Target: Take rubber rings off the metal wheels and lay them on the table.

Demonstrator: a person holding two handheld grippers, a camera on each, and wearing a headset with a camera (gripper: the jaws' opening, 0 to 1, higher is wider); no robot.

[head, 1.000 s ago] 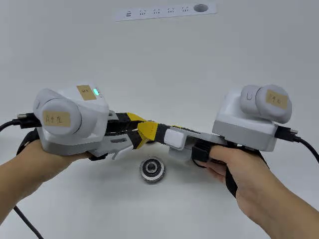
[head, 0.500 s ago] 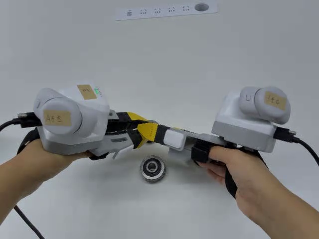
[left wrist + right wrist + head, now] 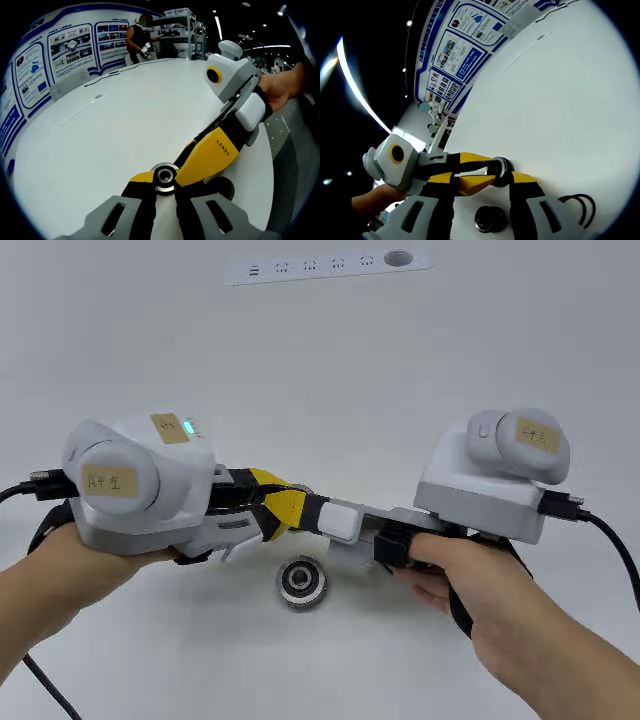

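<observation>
Upper wheel point(image 3: 165, 175) between our left tongs point(image 3: 165, 188) and right tongs point(image 3: 496, 181); lower wheel point(image 3: 301, 582) on the table point(image 3: 400, 360) beneath them.

Our left gripper point(image 3: 165, 185) and right gripper point(image 3: 502, 175) had white and grey bodies, tan tape labels point(image 3: 107, 481) with writing, yellow and black jaws, and black cables point(image 3: 603, 532). A small green light point(image 3: 187, 426) glowed beside the left gripper's top label point(image 3: 169, 428).

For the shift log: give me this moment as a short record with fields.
held wheel: metal, above the table, at both grippers' jaw tips
left gripper: shut on the held wheel
right gripper: jaws flank the held wheel; grip unclear
second wheel: on the table, under the grippers
rubber rings: black loops loose on the table
</observation>
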